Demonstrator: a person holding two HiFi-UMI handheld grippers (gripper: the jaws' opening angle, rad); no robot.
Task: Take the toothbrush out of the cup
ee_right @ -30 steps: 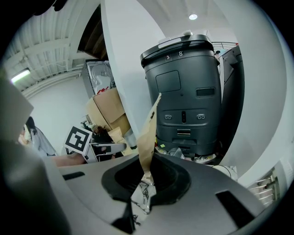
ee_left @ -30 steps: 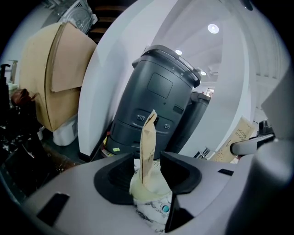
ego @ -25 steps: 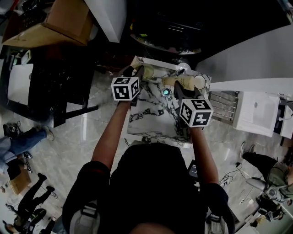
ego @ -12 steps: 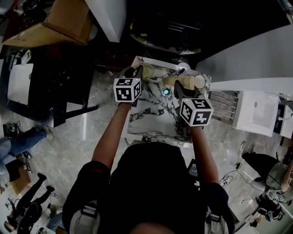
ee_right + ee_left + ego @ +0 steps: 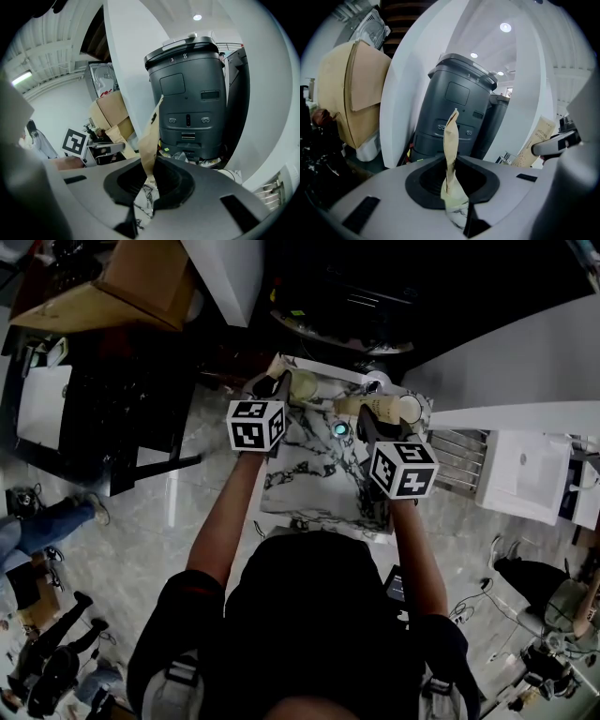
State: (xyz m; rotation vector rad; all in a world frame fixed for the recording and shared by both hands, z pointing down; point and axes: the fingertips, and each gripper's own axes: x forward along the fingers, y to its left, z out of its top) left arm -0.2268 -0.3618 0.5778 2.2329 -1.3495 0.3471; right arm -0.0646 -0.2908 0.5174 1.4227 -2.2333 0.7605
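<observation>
The fingers of the right gripper (image 5: 149, 185) pinch the toothbrush packet (image 5: 151, 136) above the marble bench (image 5: 309, 474), and those of the left gripper (image 5: 452, 187), just closing, pinch another brown paper strip (image 5: 451, 145), so removal looks done, though no cup is clearly identifiable.

You're in a big indoor hall, more a showroom or test space than a home. Evidence: glossy grey stone-tile floor (image 5: 141, 549), tall curved white partition panels (image 5: 225, 268), a bulky dark grey plastic machine with small front buttons (image 5: 454, 108), brown cardboard boxes (image 5: 141, 277), round recessed ceiling lights (image 5: 505, 27), loose cables on the floor (image 5: 473, 601) and bystanders at the edge (image 5: 47, 521) (mostly legs). You work at a small white marble-veined tabletop (image 5: 319, 493).
</observation>
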